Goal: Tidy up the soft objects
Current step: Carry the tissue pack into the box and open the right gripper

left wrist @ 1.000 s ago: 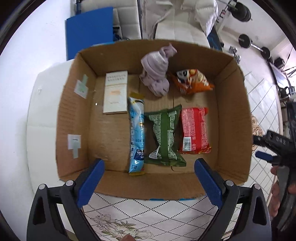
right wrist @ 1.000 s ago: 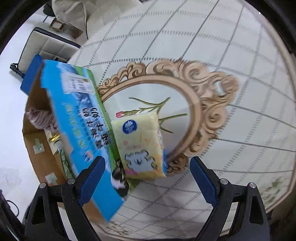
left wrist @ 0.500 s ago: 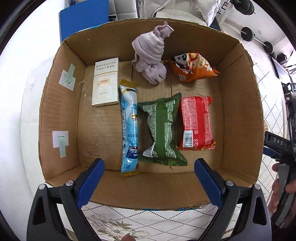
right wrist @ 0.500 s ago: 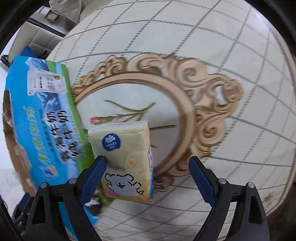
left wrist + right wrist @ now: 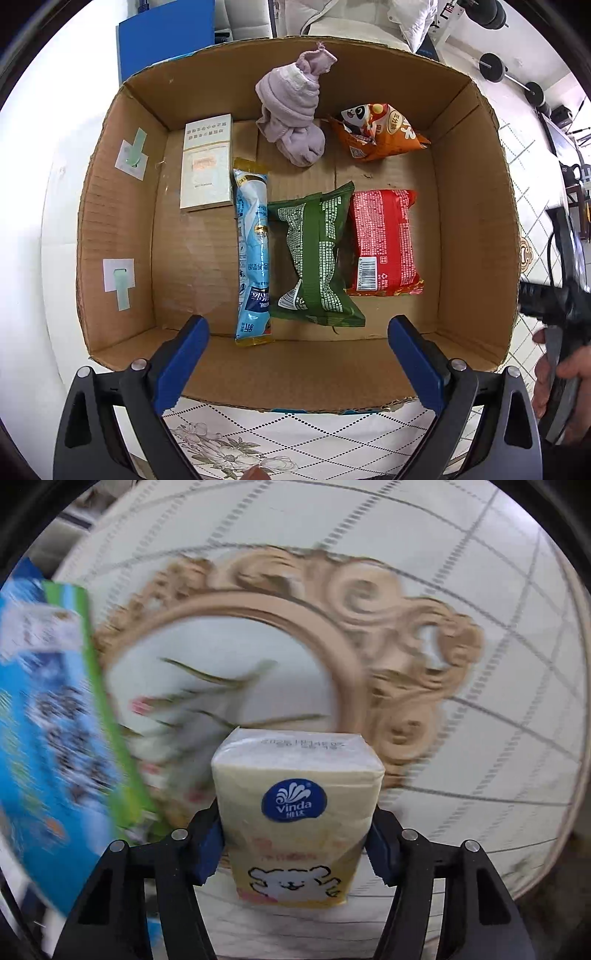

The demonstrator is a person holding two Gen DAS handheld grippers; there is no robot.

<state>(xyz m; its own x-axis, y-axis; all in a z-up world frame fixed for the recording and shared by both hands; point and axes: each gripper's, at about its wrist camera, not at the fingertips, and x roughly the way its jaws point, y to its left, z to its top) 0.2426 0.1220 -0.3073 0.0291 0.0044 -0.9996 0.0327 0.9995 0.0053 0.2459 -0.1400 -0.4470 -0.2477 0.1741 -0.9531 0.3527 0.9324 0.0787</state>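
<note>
In the right wrist view my right gripper is shut on a yellow Vinda tissue pack, held between both blue pads above the patterned tablecloth. In the left wrist view my left gripper is open and empty, hovering over the near wall of an open cardboard box. Inside lie a purple knitted cloth, an orange snack bag, a red packet, a green packet, a light-blue packet and a pale flat box.
The box's blue printed outer side is close on the left of the tissue pack. The right gripper's handle and the hand holding it show at the right edge, outside the box. White chairs and dumbbells stand behind.
My right gripper closed on the tissue pack, which now sits between its pads. My left gripper moved in over the box, which looks larger and nearer.
</note>
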